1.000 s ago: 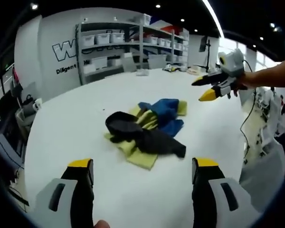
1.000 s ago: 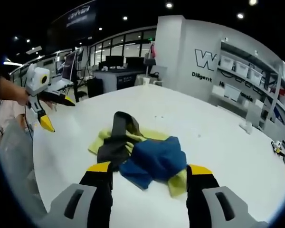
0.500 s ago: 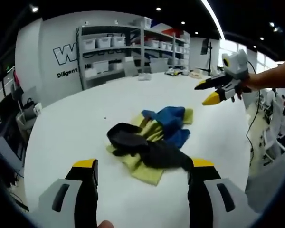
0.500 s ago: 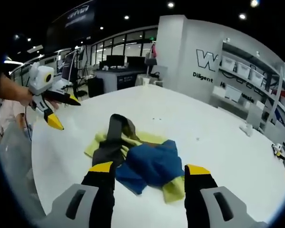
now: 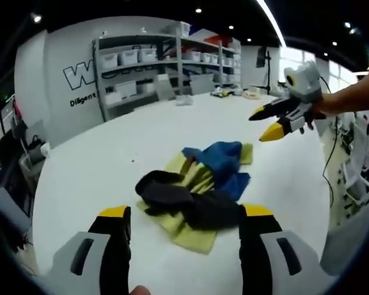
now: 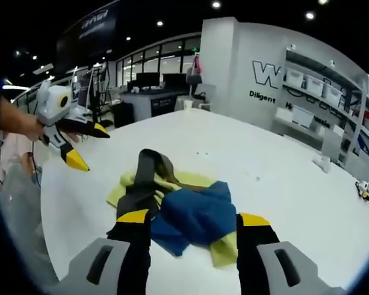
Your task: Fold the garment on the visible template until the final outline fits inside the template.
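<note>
A crumpled garment in blue, black and yellow-green (image 5: 197, 184) lies bunched on the white table (image 5: 92, 166); in the right gripper view the same garment (image 6: 178, 206) sits just beyond my jaws. My left gripper (image 5: 184, 218) is open, low over the table, with the garment's near edge between its yellow-tipped jaws. My right gripper (image 6: 194, 221) is open too, close to the blue part. The right gripper (image 5: 273, 120) also shows in the left gripper view, held in the air by a hand. The left gripper (image 6: 80, 144) shows in the right gripper view, likewise up in the air.
Shelving with white bins (image 5: 147, 61) stands behind the table by a grey wall with lettering. Desks with monitors (image 6: 154, 83) fill the background in the right gripper view. Small items (image 6: 323, 163) lie near the table's far edge.
Both gripper cameras have come closer to the garment, which now looms larger and nearer the jaws. The garment itself lies as before.
</note>
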{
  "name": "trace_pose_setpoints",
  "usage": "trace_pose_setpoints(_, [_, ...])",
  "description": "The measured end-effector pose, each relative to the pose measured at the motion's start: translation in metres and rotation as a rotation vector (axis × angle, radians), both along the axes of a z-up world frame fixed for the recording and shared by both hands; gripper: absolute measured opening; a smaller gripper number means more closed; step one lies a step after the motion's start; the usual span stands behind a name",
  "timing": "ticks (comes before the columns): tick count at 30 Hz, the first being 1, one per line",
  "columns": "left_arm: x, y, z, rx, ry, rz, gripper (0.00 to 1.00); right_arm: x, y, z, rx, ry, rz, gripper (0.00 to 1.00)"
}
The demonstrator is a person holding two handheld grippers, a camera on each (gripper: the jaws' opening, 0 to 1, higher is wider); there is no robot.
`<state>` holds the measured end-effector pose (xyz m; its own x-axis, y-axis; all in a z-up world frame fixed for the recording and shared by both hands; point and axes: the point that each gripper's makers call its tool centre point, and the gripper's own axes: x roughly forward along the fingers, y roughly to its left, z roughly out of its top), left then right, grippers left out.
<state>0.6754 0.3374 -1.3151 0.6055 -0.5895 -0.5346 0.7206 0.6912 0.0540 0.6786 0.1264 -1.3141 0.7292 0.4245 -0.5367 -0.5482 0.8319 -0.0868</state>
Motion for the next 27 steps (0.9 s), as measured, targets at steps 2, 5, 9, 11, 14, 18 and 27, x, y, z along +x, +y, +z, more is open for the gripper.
trace_pose_setpoints(2, [0.003,-0.002,0.000,0.010,-0.010,-0.010,0.67,0.001,0.000,-0.003,-0.003,0.002,0.002,0.45])
trace_pose_setpoints(5, [0.008,-0.006,-0.001,0.016,-0.015,-0.024,0.66,0.003,0.003,-0.010,0.010,0.021,0.003,0.45])
trace_pose_setpoints(9, [0.012,-0.009,-0.004,0.040,-0.022,-0.042,0.65,0.004,0.009,-0.015,0.005,0.028,0.020,0.45])
trace_pose_setpoints(11, [0.015,-0.010,-0.005,0.044,-0.028,-0.044,0.64,0.005,0.012,-0.018,0.009,0.034,0.028,0.45])
trace_pose_setpoints(14, [0.018,-0.012,-0.006,0.043,-0.027,-0.044,0.63,0.005,0.015,-0.022,0.013,0.041,0.036,0.45])
trace_pose_setpoints(18, [0.020,-0.012,-0.009,0.056,-0.030,-0.041,0.62,0.004,0.019,-0.030,0.008,0.058,0.056,0.46])
trace_pose_setpoints(27, [0.026,-0.019,-0.018,0.048,-0.014,-0.043,0.61,0.009,0.022,-0.039,0.014,0.073,0.057,0.45])
